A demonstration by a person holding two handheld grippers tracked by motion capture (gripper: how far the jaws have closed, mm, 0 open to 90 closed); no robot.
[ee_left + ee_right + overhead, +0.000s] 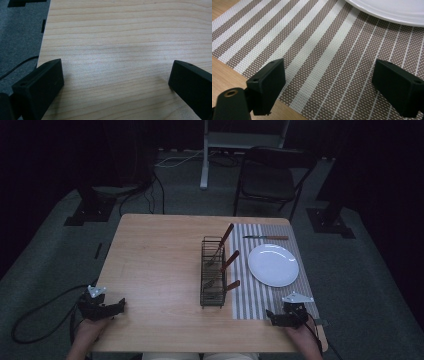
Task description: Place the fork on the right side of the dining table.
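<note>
At the near left corner of the table the left gripper rests with jaws spread over bare wood. At the near right corner the right gripper sits spread and empty on the striped mat. The plate lies just beyond it, the wire rack with its wooden-handled cutlery at the mat's left edge, and a knife along the far edge.

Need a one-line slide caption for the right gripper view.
Open right tool over striped placemat, white plate rim ahead.
</note>
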